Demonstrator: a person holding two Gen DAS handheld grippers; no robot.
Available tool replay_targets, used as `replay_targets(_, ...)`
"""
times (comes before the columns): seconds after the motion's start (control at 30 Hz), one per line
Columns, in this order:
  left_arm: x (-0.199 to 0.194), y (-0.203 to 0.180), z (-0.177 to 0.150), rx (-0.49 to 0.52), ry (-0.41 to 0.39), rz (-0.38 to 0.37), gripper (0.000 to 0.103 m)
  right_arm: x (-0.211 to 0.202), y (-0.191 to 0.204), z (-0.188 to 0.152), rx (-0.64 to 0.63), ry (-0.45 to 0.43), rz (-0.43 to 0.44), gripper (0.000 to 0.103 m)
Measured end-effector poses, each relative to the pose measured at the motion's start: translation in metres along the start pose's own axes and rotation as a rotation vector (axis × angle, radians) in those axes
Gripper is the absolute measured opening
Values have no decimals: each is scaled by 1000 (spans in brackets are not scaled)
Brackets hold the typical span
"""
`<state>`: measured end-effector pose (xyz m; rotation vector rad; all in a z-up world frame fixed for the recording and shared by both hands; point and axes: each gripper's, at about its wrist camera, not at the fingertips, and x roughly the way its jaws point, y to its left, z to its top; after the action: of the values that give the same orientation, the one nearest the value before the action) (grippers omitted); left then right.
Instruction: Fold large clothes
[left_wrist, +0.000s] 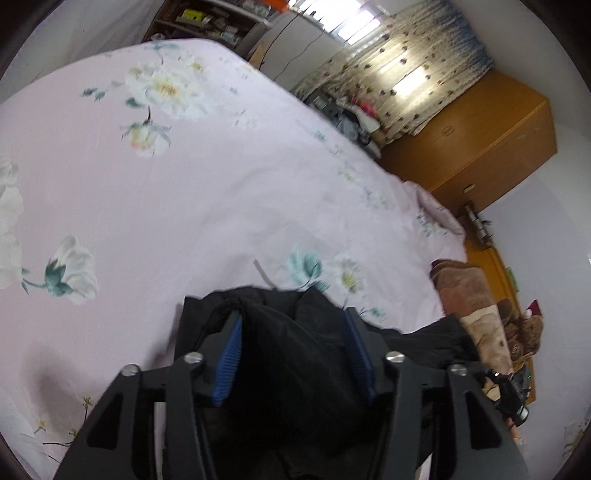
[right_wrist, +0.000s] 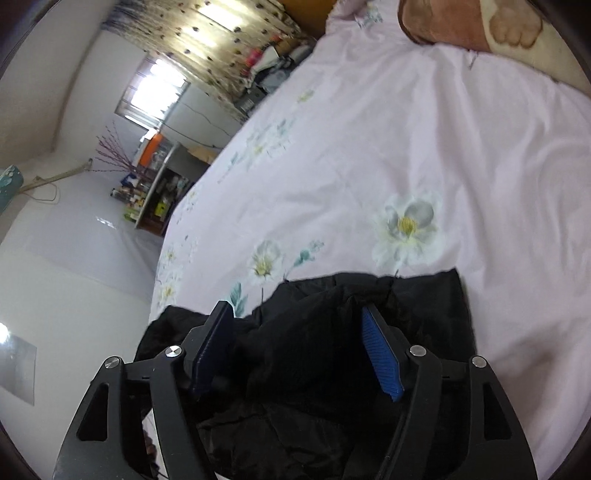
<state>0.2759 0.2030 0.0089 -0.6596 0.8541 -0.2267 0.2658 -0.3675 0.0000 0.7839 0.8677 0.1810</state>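
1. A black garment (left_wrist: 295, 343) of thin, matte fabric lies bunched and crumpled at the near edge of a bed, on a pink floral sheet (left_wrist: 184, 192).
2. In the right wrist view, the same black garment (right_wrist: 314, 350) shows rumpled folds, with one flatter panel spread to the right and a loose lobe trailing left.
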Motion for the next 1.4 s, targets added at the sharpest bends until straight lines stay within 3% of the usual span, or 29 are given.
replay_targets(0.1, -22, -8, 11, 56, -122, 30, 79, -15, 8, 1, -69, -60, -8, 71)
replay_targets(0.17, -24, -6, 16, 67, -140, 40, 83, -13, 8, -1, -109, -68, -36, 71)
replay_targets(0.4, 51, 15, 4, 153, 79, 137, 83, 31, -27, -17, -204, 18, -162, 71)
replay_targets(0.67, 102, 5, 2, 225, 180, 95, 83, 72, -48, -1, -221, 137, -51, 71)
replay_targets(0.73, 101, -2, 1, 265, 163, 97, 76, 79, -48, 2, -212, 168, -27, 71)
replay_targets(0.8, 95, -8, 0, 296, 132, 108, 58, 79, -41, -1, -235, 174, -36, 66)
replay_targets(0.83, 92, -10, 1, 305, 112, 119, 51, 75, -34, -3, -274, 147, -61, 40)
replay_targets(0.87, 87, -13, 2, 314, 87, 130, 37, 69, -25, -5, -311, 108, -99, 20)
replay_targets(0.9, 82, -16, 5, 321, 56, 142, 32, 64, -18, -6, -324, 80, -116, 18)
replay_targets(1.07, 92, -24, 16, 330, -30, 199, 28, 61, 5, 1, -363, -45, -243, 14)
replay_targets(1.13, 121, -12, 10, 329, 0, 262, 29, 86, 1, 1, -367, -25, -322, 14)
replay_targets(1.2, 143, 5, 1, 298, 27, 277, 33, 115, -16, -5, -367, 21, -389, 15)
replay_targets(1.4, 154, 19, -16, 307, -31, 290, 40, 146, -37, -25, -393, 6, -455, 18)
